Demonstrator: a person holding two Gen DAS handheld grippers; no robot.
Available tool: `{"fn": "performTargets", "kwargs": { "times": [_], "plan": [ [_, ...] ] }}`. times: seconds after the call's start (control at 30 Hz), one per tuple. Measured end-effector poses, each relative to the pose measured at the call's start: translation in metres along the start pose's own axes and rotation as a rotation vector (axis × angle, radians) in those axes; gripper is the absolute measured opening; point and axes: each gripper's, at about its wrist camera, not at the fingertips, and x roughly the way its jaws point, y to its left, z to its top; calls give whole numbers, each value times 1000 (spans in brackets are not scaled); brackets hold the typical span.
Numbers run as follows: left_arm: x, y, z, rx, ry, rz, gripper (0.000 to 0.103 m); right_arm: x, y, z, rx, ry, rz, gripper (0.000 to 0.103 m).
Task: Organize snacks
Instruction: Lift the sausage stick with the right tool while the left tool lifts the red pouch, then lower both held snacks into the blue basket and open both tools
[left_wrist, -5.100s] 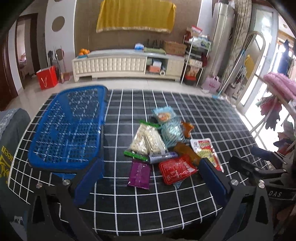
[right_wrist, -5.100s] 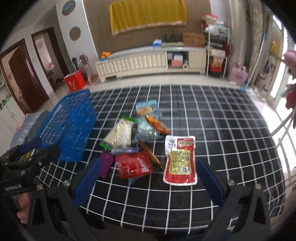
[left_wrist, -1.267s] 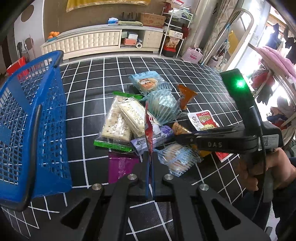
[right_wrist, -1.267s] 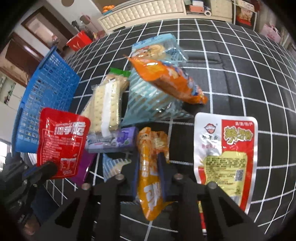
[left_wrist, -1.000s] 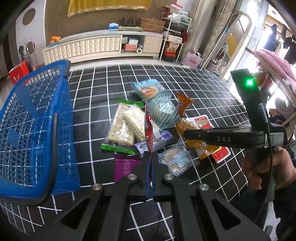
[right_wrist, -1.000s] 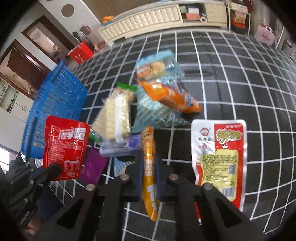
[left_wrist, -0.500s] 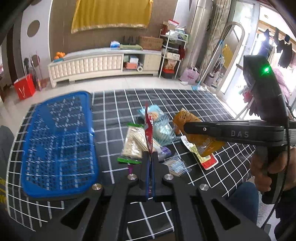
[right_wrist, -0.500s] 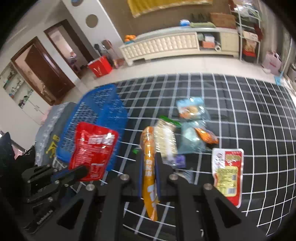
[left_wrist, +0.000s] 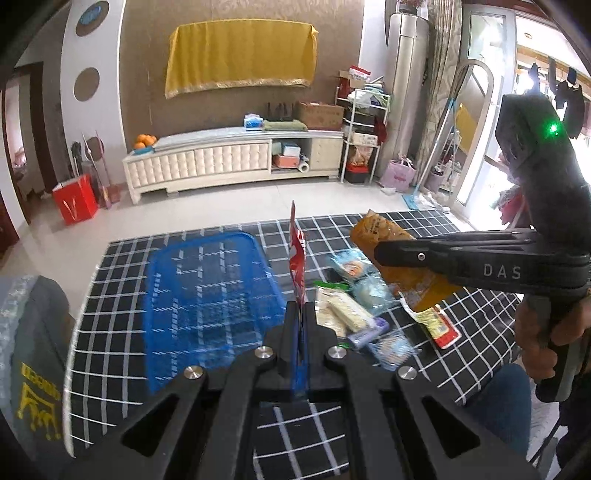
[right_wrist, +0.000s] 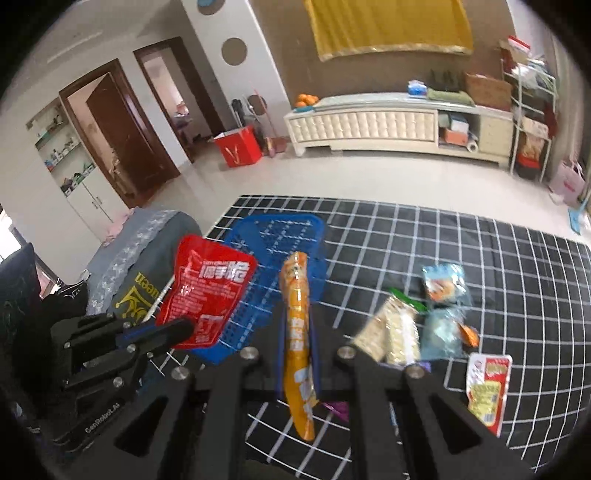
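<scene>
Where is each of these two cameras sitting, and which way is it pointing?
Left wrist view: sits on the left gripper, looking forward over its shut fingers, which pinch the red packet edge-on, above the blue basket; the person's right hand shows.
Right wrist view: sits on the right gripper, looking along its shut fingers holding the orange packet, toward the checked table.
Both share the basket, both packets, the snack pile and the white cabinet; each sees the other gripper.
</scene>
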Motion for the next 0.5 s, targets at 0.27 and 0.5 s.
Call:
{"fn": "performTargets", "kwargs": {
  "times": [0.27,0.5],
  "plan": [
    [-4,44,12,-2,19,2,1,20,36,23,-54,-11,24,15],
    [17,81,20,-17,61,8,1,59,50,44,-71,22,32,15]
  ]
}}
